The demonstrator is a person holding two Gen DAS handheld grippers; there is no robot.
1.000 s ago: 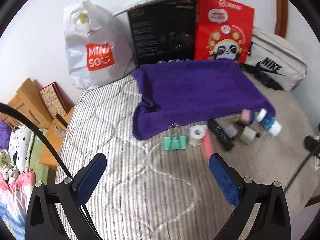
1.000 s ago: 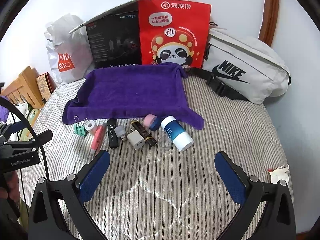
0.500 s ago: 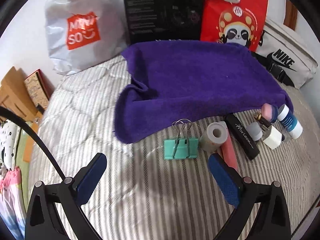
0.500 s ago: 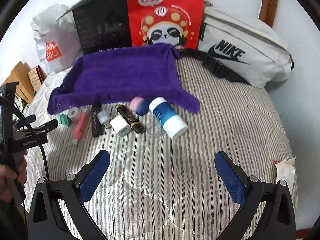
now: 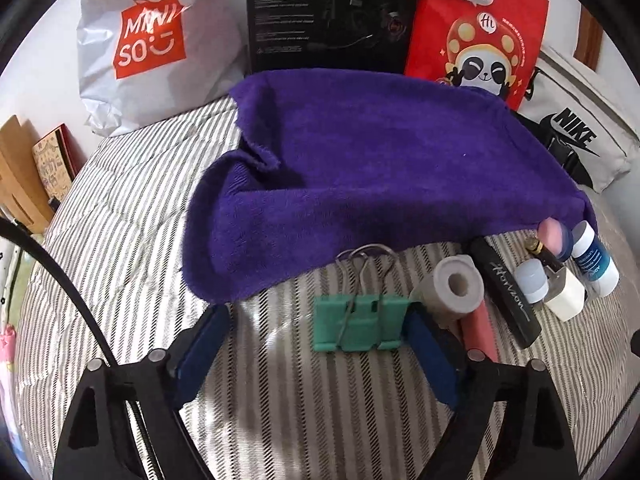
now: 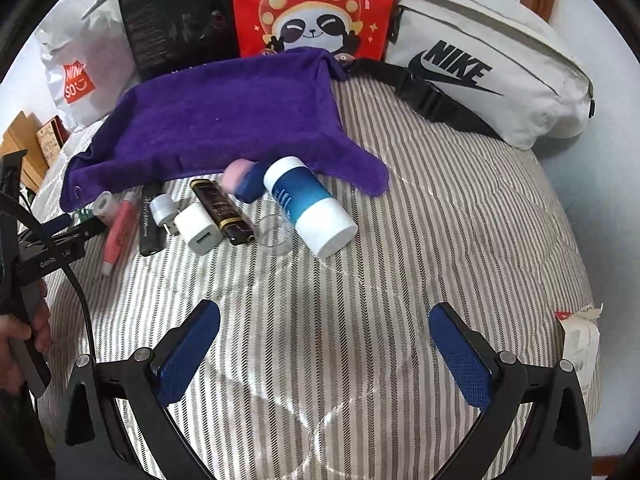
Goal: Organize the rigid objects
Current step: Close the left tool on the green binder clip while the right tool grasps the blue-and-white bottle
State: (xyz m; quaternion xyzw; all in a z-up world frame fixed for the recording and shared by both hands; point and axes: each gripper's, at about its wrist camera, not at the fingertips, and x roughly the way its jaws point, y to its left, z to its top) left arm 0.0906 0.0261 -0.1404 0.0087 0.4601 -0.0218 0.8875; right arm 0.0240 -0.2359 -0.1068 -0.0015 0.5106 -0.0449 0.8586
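A purple towel (image 5: 380, 168) lies spread on the striped bed, also in the right wrist view (image 6: 232, 120). Along its near edge lies a row of small objects: a green binder clip (image 5: 360, 322), a grey tape roll (image 5: 458, 284), a pink pen (image 6: 118, 236), a black stick (image 5: 506, 286), a white charger (image 6: 198, 228), a black and gold lighter (image 6: 222, 212) and a blue and white bottle (image 6: 310, 208). My left gripper (image 5: 316, 350) is open with the clip between its fingers, its right pad beside the clip. My right gripper (image 6: 324, 354) is open and empty, short of the bottle.
A white Miniso bag (image 5: 148, 44), a black box (image 5: 332, 12) and a red panda bag (image 6: 312, 4) stand behind the towel. A white Nike bag (image 6: 488, 76) lies at the back right. A paper scrap (image 6: 578, 336) lies by the bed's right edge.
My left gripper has moved forward and down to the green clip, which now sits between its open fingers. My right gripper has moved forward toward the row of objects.
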